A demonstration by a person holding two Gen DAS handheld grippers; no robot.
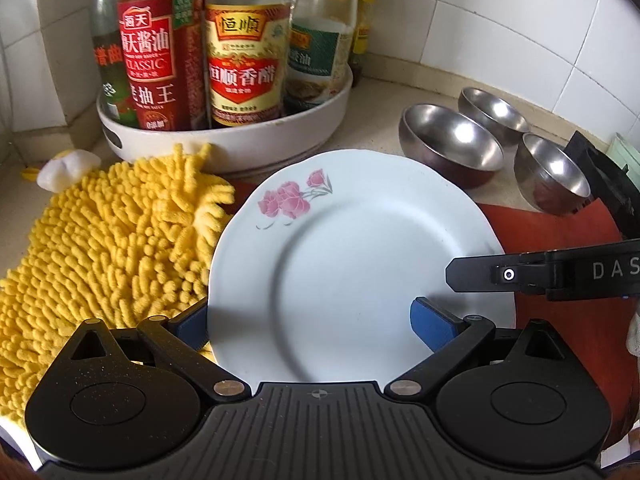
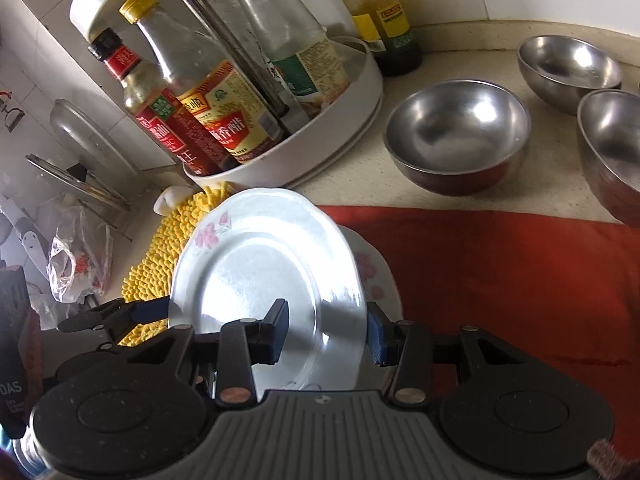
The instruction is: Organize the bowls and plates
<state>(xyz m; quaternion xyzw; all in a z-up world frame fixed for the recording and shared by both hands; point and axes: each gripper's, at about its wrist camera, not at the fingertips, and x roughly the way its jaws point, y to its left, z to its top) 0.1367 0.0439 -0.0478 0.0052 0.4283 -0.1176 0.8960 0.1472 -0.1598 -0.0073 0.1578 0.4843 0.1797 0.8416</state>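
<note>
The white plate [image 1: 360, 264] with pink flowers printed near its far rim is held tilted over the red cloth [image 2: 500, 280], and both grippers hold it at once. The right gripper [image 2: 328, 330] pinches the plate's right-hand rim, one blue pad on the plate's upper face and the other against its edge. The left gripper [image 1: 312, 324] has its jaws spread wide across the plate's near edge; one blue pad lies on the upper face and the other sits at the left rim, partly hidden, so I cannot tell whether they actually press on it. Under the plate, in the right wrist view, a second flowered plate [image 2: 374, 276] peeks out on the cloth. Just left of the plate lies a yellow chenille mitt [image 1: 104, 248], touching or passing under the plate's left rim. Beyond the plate stands a white round tray [image 1: 240, 136] full of sauce bottles, among them a soy sauce bottle [image 1: 154, 64] and a vinegar bottle [image 1: 244, 60]. To the right of the tray, past the plate's far right edge, three steel bowls [image 1: 454, 146] sit upright on the pale counter [image 1: 372, 104], close together.
</note>
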